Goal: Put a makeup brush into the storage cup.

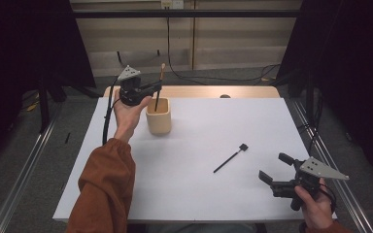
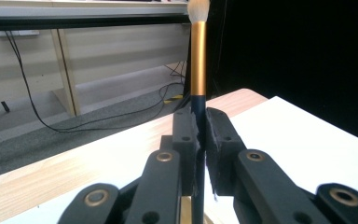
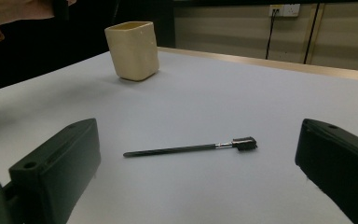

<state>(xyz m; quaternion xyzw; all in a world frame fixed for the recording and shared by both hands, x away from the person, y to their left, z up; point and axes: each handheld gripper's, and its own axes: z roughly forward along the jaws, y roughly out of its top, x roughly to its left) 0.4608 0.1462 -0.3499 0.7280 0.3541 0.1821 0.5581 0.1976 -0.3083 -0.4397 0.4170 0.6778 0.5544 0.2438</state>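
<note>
A cream cup (image 1: 159, 119) stands on the white table at the back left; it also appears in the right gripper view (image 3: 133, 50). My left gripper (image 1: 156, 88) hovers just above the cup, shut on a makeup brush (image 1: 159, 85) with a gold ferrule and dark handle, held upright, its lower end inside the cup. In the left gripper view the brush (image 2: 198, 60) rises between the closed jaws. A thin black brow brush (image 1: 231, 158) lies flat mid-table, seen also in the right gripper view (image 3: 191, 148). My right gripper (image 1: 274, 171) rests near the front right corner, open, pointing at it.
The white table top (image 1: 199, 194) has a wooden strip (image 1: 199, 91) along its far edge. Black curtains flank both sides. Cables (image 1: 199, 75) trail on the floor behind the table.
</note>
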